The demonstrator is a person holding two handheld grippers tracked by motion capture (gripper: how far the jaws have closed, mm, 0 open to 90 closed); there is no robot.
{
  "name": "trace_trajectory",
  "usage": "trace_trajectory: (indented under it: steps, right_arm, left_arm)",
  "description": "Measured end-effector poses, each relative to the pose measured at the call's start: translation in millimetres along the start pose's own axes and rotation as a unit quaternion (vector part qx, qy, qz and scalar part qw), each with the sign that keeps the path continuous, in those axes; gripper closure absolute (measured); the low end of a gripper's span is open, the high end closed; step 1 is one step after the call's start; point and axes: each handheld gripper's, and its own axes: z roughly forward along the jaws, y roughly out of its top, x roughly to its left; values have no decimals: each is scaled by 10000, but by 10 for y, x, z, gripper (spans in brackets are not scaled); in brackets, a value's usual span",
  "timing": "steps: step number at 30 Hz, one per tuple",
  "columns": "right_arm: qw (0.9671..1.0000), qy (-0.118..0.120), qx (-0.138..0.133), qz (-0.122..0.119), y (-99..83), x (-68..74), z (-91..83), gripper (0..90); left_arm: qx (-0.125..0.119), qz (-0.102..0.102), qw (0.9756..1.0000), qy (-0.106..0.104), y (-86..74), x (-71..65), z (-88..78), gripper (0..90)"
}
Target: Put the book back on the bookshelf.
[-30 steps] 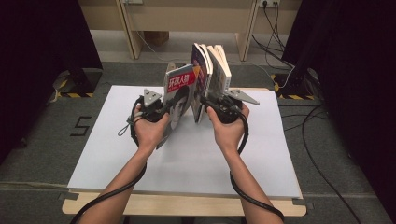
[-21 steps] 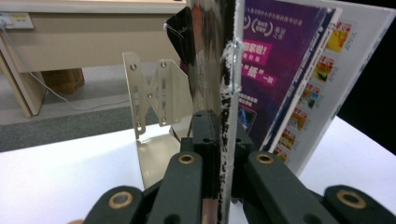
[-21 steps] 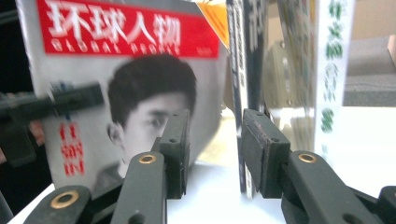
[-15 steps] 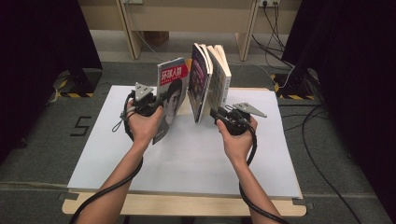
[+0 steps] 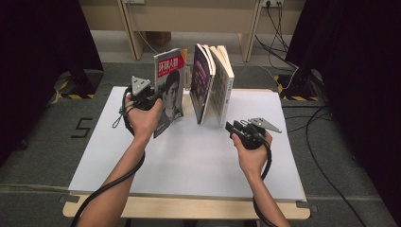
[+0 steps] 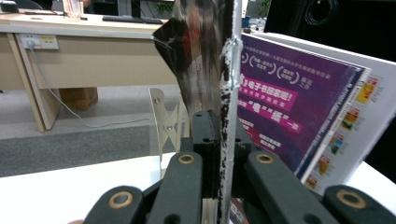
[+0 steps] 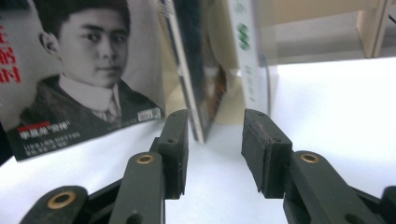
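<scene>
- Standing tilted above the white table [image 5: 189,161], the magazine [image 5: 169,90] with a red title block and a portrait on its cover is held at the table's far-left part, its lower edge clear of the surface as far as the high view shows.
- Left tongs [image 5: 158,97]: clamped on the magazine's edge. In the left gripper view the two black jaws meet on the thin sheet edge [image 6: 224,140], which rises straight up between them.
- Standing books [image 5: 213,85]: a group of upright volumes, the nearest with a purple cover, stands just to the right of the magazine at the table's far centre. A clear gap separates it from the magazine.
- A pale metal bookend [image 6: 163,126] stands behind the magazine, seen in the left gripper view.
- Right tongs [image 5: 232,127]: apart, with nothing between the jaws; they have just been opening. The right hand [image 5: 253,153] holds them low over the table, near the foot of the standing books and pointed toward it.
- In the right gripper view the open jaws frame the lower edges of the books [image 7: 205,84], with the portrait cover [image 7: 88,65] to the left.
</scene>
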Motion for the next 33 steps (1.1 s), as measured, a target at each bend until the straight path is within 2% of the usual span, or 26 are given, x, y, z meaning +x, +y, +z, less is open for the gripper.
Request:
trace_trajectory:
  steps: [5, 11, 15, 16, 22, 33]
  right_arm:
    - [9998, -177, -22, 52, -112, -128, -104, 611]
    - [9996, -279, 8, 30, -198, -199, -172, 603]
    - [9994, -340, 18, 33, -309, -253, -223, 601]
    - [9991, -415, 24, 30, -376, -281, -251, 601]
    - [9987, -505, 107, 26, -498, -333, -279, 596]
    - [9983, -544, 213, 22, -562, -364, -283, 594]
  left_arm:
    - [-49, 13, 10000, 46, -9, 5, 73, 869]
    - [-112, 32, 9999, 97, -2, -4, 139, 869]
    - [-146, 23, 9998, 112, 18, -5, 187, 869]
    - [-163, -8, 9998, 123, 23, 3, 219, 869]
    - [-212, -15, 9996, 177, 22, -6, 295, 869]
    - [-298, -15, 9993, 229, -3, -1, 431, 868]
